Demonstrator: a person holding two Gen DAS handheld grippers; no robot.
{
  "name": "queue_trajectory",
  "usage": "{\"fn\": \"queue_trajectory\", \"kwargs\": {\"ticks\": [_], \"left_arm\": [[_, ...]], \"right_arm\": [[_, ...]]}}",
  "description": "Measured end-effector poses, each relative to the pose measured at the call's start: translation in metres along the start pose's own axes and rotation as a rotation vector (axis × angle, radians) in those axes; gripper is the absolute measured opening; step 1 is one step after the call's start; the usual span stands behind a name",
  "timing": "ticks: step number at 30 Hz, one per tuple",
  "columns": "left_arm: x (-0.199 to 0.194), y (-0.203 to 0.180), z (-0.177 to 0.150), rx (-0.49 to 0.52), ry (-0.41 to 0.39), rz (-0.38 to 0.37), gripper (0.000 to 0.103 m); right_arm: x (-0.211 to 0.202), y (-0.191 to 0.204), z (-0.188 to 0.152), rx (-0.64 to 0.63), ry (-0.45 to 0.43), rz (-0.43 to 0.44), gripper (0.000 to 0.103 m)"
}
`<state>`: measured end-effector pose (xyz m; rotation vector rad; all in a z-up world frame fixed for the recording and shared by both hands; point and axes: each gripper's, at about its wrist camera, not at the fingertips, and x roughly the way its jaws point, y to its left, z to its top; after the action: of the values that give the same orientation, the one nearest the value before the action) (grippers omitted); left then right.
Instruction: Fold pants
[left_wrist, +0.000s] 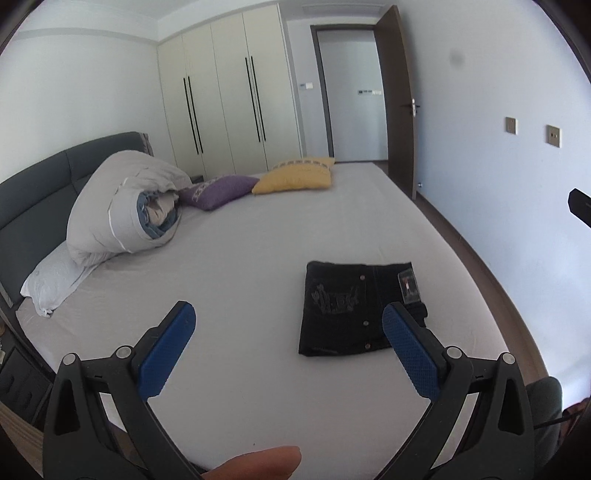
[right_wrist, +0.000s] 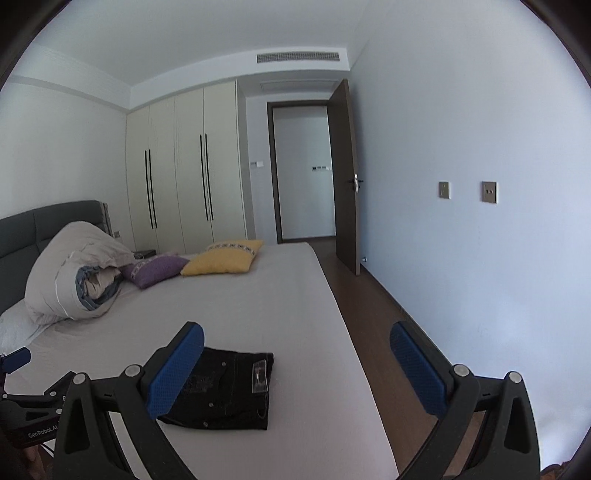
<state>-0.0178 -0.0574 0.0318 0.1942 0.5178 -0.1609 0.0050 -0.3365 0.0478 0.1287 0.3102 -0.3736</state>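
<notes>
Black pants (left_wrist: 347, 308) lie folded into a compact rectangle on the grey bed sheet (left_wrist: 258, 258), near the bed's right edge. They also show in the right wrist view (right_wrist: 225, 391). My left gripper (left_wrist: 290, 325) is open and empty, held above the bed, with its right pad (left_wrist: 410, 350) overlapping the pants' near right corner in the view. My right gripper (right_wrist: 297, 350) is open and empty, held above the bed's right edge, with its left pad (right_wrist: 177, 369) in front of the pants. The left gripper's body shows at the lower left of the right wrist view (right_wrist: 22, 402).
A rolled grey duvet (left_wrist: 125, 210) and a white pillow (left_wrist: 51, 280) lie by the dark headboard (left_wrist: 33, 192). Purple (left_wrist: 218, 190) and yellow (left_wrist: 295, 175) cushions lie at the far end. Wood floor (right_wrist: 376, 325), white wall and open door (right_wrist: 347, 177) are to the right.
</notes>
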Motion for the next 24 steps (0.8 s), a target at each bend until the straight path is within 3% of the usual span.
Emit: {"fn": "queue_trajectory", "kwargs": {"ticks": [3,8,16,24], "left_arm": [[0.028,-0.006,-0.013,-0.012,0.083,0.002,0.103],[0.072,-0.012,-0.03,-0.017,0.177,-0.01,0.103],[0.1,-0.01,-0.047,-0.057,0.274,-0.034,0.103],[0.104,-0.004,-0.05,-0.068,0.308,-0.04,0.103]], "right_arm": [[0.019,-0.008,-0.022,-0.022,0.1,-0.055,0.103],[0.041,-0.011,-0.049,-0.03,0.229,-0.063,0.103],[0.045,0.001,-0.059,-0.056,0.288,-0.041,0.103],[0.047,0.01,-0.059,-0.073,0.313,-0.031,0.103]]}}
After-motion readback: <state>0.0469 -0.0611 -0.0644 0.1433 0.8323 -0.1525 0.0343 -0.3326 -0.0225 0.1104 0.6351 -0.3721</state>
